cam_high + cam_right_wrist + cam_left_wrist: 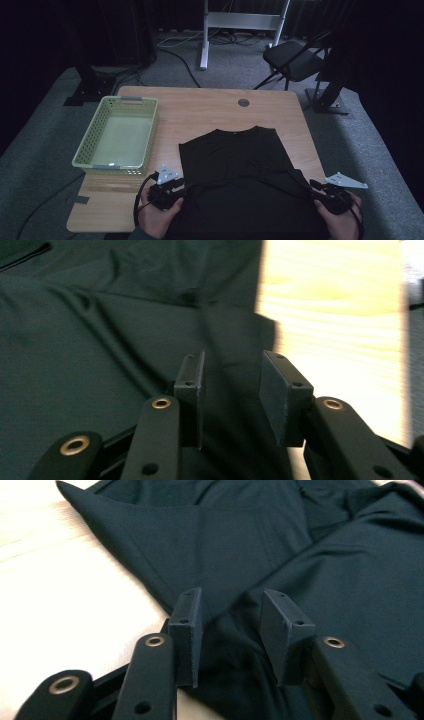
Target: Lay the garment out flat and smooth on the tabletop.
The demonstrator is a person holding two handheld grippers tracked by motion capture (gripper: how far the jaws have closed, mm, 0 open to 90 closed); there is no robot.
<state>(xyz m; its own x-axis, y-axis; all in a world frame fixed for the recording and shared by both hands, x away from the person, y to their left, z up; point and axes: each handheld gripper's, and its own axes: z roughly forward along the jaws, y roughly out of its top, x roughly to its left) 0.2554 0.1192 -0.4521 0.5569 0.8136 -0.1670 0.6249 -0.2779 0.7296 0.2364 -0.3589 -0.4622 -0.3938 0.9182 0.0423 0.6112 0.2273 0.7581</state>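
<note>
basket (pixel 119 134) at table (pixel 210 107) left, w/ shirt (pixel 235 165) flat at centre-front. left gripper (pixel 172 192) at shirt's left edge, jaws apart, fabric between, no grip. right gripper (pixel 325 197) at right edge, same.

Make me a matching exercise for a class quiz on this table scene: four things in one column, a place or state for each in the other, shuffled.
Things:
1. black shirt
2. green basket
3. left gripper
4. folding chair

Places or states:
A. on the floor beyond the table's far right corner
B. open, at the garment's left edge
C. spread on the table, neckline toward the far side
D. at the table's left, nothing in it

Pairs: 1-C, 2-D, 3-B, 4-A
</note>
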